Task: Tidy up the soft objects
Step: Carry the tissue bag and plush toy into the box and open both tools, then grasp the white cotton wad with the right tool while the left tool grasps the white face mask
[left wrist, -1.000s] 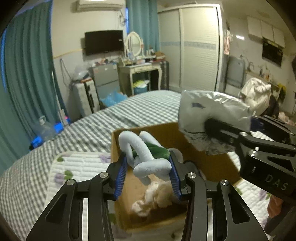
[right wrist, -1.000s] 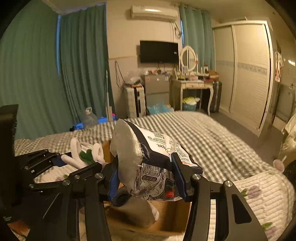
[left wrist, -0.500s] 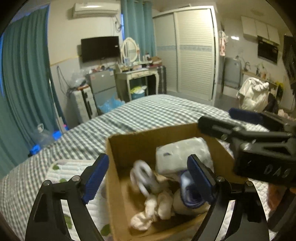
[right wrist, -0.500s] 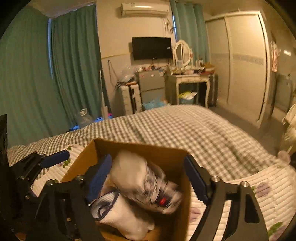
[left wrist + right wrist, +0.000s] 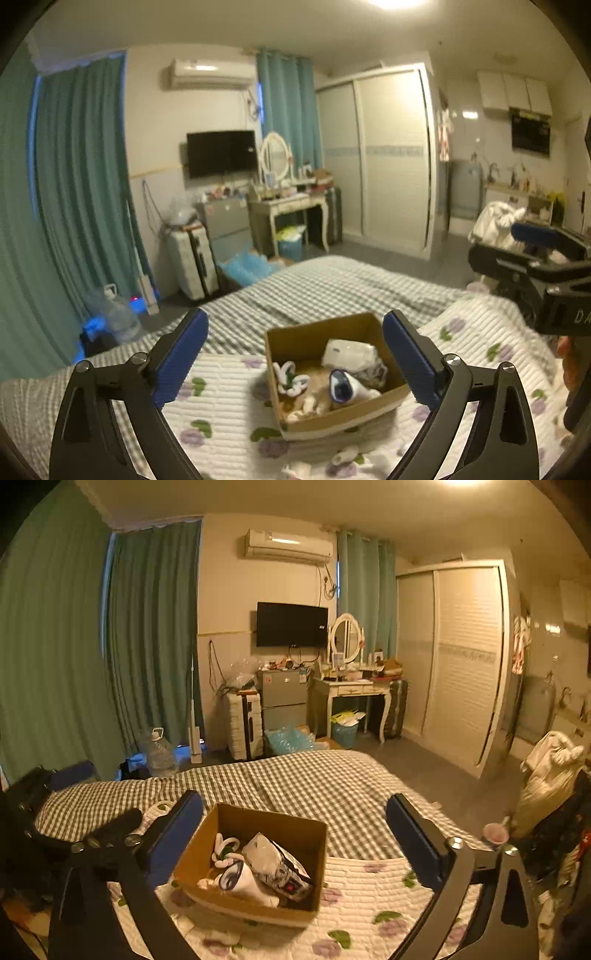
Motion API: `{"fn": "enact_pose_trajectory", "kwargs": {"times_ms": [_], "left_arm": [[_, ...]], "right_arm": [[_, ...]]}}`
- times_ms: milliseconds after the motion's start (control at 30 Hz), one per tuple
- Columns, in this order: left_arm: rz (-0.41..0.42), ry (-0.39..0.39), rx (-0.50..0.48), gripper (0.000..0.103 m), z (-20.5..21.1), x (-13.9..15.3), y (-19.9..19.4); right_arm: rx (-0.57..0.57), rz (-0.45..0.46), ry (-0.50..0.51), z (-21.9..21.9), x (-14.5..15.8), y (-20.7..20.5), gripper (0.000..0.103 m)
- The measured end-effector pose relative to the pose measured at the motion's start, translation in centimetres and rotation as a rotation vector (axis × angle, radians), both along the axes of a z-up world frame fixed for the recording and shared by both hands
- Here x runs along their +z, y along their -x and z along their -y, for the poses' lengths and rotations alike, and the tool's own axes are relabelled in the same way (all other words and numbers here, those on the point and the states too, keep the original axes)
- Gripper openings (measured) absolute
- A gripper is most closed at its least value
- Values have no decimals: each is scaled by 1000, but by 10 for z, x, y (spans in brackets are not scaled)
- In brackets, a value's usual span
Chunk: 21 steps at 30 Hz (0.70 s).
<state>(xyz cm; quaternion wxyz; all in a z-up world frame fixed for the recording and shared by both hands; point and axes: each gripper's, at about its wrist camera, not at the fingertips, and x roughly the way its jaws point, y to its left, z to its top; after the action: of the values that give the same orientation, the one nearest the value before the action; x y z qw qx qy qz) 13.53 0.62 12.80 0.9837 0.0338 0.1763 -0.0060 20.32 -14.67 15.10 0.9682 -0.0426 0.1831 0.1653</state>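
A brown cardboard box (image 5: 295,336) (image 5: 314,853) sits on the flowered quilt on the bed. Inside lie a white-and-green plush toy (image 5: 290,378) (image 5: 225,847), a white printed packet (image 5: 349,352) (image 5: 275,864), a white sock with a blue opening (image 5: 347,386) (image 5: 240,882) and a beige plush (image 5: 312,400). My left gripper (image 5: 295,358) is open and empty, held well above and behind the box. My right gripper (image 5: 295,834) is open and empty, also raised above the box. The right gripper also shows at the right edge of the left wrist view (image 5: 532,266).
The flowered quilt (image 5: 221,413) (image 5: 369,897) lies over a grey checked bedspread (image 5: 314,288) (image 5: 295,779). Beyond the bed stand a suitcase (image 5: 243,723), a dressing table (image 5: 354,690), a wardrobe (image 5: 458,657) and green curtains (image 5: 147,638). White clothes (image 5: 550,768) are piled at the right.
Both grippers opened and let go: the plush toy and the printed packet dropped into the box. Both grippers then rose and drew back, so the box looks smaller now.
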Motion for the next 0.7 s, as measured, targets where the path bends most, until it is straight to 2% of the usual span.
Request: {"fn": "enact_pose_trajectory", "kwargs": {"times_ms": [167, 300, 400, 500, 600, 700], "left_arm": [[-8, -7, 26, 97, -11, 5, 31], [-51, 6, 40, 97, -18, -23, 45], [-105, 34, 49, 97, -28, -54, 44], [-151, 26, 63, 97, -34, -91, 40], [-210, 19, 69, 97, -36, -130, 31], [-282, 50, 61, 97, -37, -169, 19]], "right_arm": [[31, -27, 12, 3, 7, 45, 103], [39, -58, 58, -4, -16, 66, 103], [65, -98, 84, -13, -47, 73, 103], [70, -147, 119, -20, -89, 71, 103], [76, -225, 144, -26, -136, 61, 103], [85, -304, 169, -30, -184, 49, 101]]}}
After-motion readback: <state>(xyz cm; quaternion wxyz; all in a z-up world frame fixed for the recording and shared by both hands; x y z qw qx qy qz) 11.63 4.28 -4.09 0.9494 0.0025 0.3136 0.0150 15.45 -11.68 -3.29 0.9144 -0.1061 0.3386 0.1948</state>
